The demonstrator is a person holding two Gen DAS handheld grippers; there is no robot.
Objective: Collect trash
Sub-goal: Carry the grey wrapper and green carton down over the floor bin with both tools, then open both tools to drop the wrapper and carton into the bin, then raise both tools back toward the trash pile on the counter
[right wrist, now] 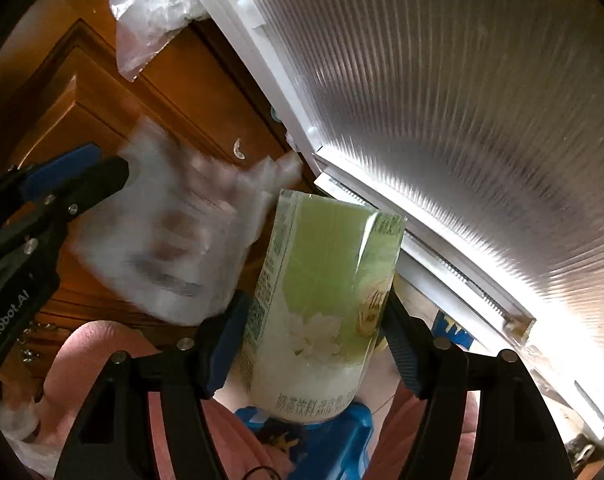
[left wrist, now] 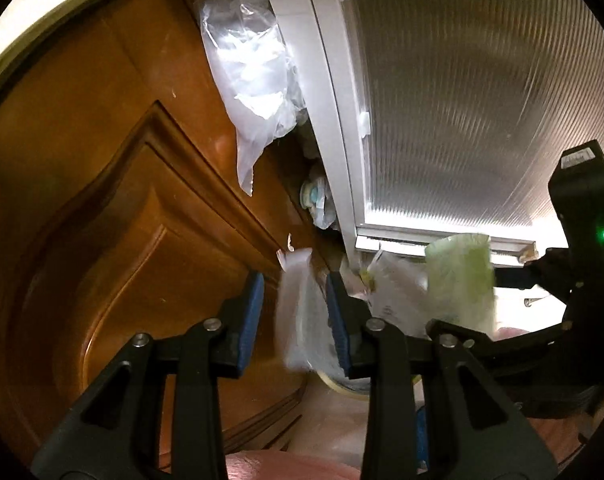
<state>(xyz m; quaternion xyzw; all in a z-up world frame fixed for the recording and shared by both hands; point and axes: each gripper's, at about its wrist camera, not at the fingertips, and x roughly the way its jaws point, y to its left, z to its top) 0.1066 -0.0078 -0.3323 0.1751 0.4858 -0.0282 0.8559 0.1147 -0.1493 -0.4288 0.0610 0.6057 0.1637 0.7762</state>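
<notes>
The right gripper (right wrist: 314, 320) stands wide around a green milk-drink carton (right wrist: 326, 304), pads barely off it. The left gripper (left wrist: 296, 312), narrower, has a clear wrapper (left wrist: 302, 320) between its pads. Farther off, a plastic bag (left wrist: 250, 80) hangs on the wooden door (left wrist: 102, 200).

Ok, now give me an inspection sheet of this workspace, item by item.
Surface: no tabletop seen.
Job's things: blurred clear plastic wrapper; green milk tea carton.
Clutter: crumpled clear plastic bag wedged up between the two doors; pink material and a blue object below, too unclear to name.
Grippers: left gripper open, wrapper between its jaws with a gap on one side; right gripper open wide, carton between its jaws, pads seemingly not pressing.
Cables: nothing seen.
Surroundings: brown wooden panelled door; white-framed ribbed glass door.
</notes>
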